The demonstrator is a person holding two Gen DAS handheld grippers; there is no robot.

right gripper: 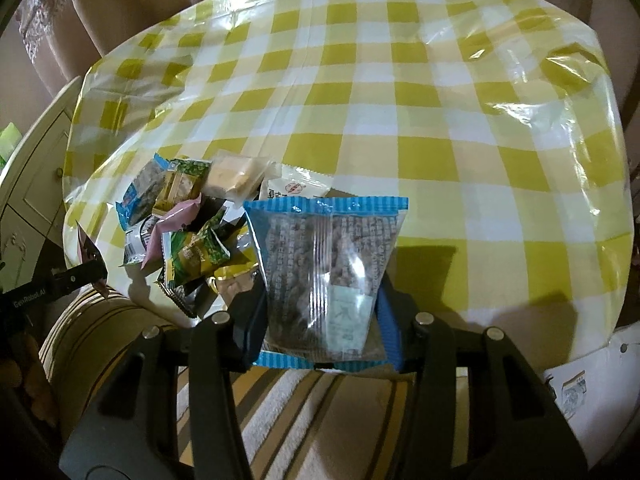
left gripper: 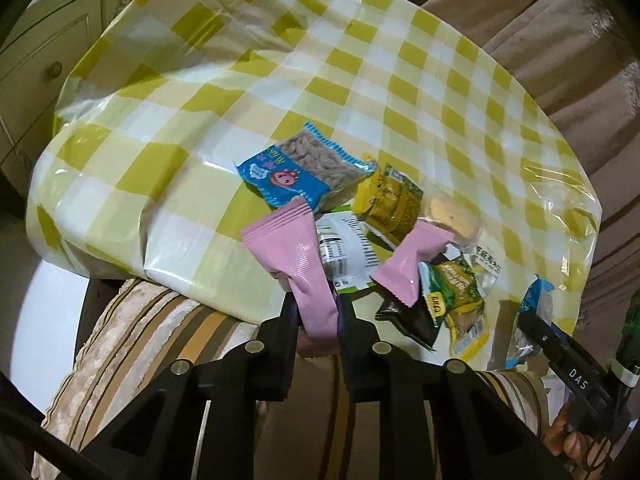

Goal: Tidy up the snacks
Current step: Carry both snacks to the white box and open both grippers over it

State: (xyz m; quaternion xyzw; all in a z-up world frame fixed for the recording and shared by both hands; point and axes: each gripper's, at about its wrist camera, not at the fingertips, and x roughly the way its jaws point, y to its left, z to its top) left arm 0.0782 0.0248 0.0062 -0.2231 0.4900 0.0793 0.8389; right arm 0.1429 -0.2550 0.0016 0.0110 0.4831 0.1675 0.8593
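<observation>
My left gripper [left gripper: 314,306] is shut on a long pink snack packet [left gripper: 298,256], lifted at the near edge of the table. On the cloth behind it lies a pile of snacks [left gripper: 384,216]: a blue packet with a cartoon face [left gripper: 280,178], a yellow-green packet [left gripper: 386,200], a second pink packet [left gripper: 412,256], a white label packet [left gripper: 346,252] and a clear biscuit packet [left gripper: 450,216]. My right gripper [right gripper: 320,304] is shut on a blue-edged clear packet of brown snacks [right gripper: 324,264], held upright. The pile [right gripper: 188,216] lies left of it.
A yellow and white checked plastic cloth [right gripper: 400,120] covers the round table. A striped cushion [left gripper: 160,340] lies below the near edge. A cream cabinet [left gripper: 44,52] stands at the left. Beige curtains [left gripper: 560,20] hang behind. A white bag [right gripper: 580,384] sits at the lower right.
</observation>
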